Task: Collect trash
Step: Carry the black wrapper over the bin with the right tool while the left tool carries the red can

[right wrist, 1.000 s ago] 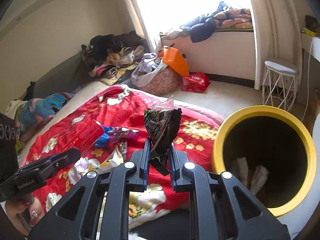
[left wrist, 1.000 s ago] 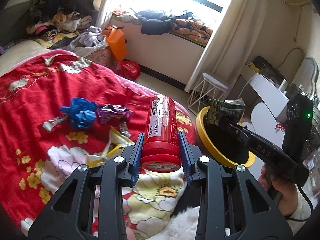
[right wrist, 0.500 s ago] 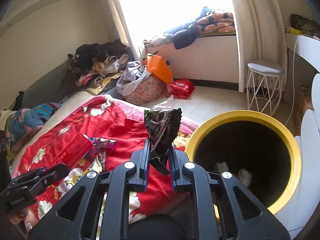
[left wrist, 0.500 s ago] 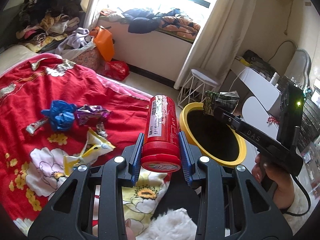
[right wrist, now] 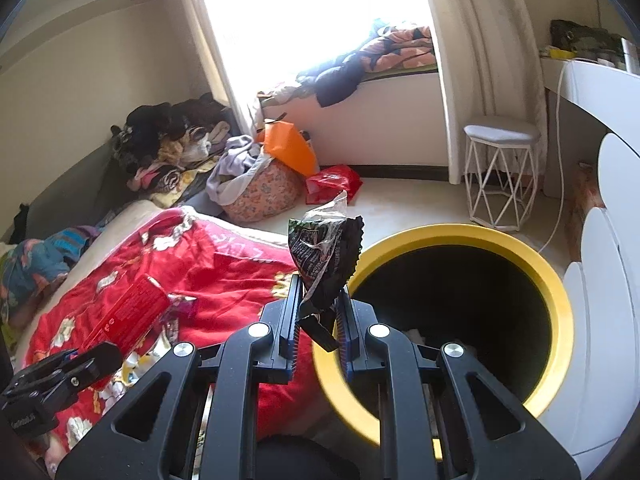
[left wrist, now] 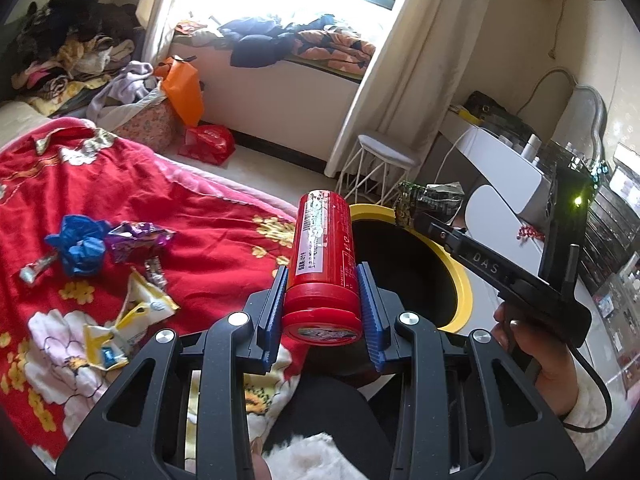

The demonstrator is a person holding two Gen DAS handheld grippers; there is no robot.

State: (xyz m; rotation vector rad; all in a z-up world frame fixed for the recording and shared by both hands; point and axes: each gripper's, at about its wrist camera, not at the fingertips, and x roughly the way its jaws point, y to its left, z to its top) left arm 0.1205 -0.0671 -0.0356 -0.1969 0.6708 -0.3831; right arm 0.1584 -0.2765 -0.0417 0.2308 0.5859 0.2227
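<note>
Red canister [left wrist: 322, 268] clamped in left gripper [left wrist: 322, 280], one dark wrapper [right wrist: 323, 256] pinched in right gripper [right wrist: 318, 312].

Red floral bed cover [left wrist: 208, 220], blue wad [left wrist: 80, 246], purple wrapper [left wrist: 138, 236], yellow wrapper [left wrist: 132, 316]

1. The left gripper [left wrist: 322, 300] points forward and slightly down, its blue-padded jaws clamped on something.
2. The right gripper [right wrist: 318, 312] tilts down too, jaws pinched nearly together.
3. A hand [left wrist: 532, 344] grips the right gripper's handle.
</note>
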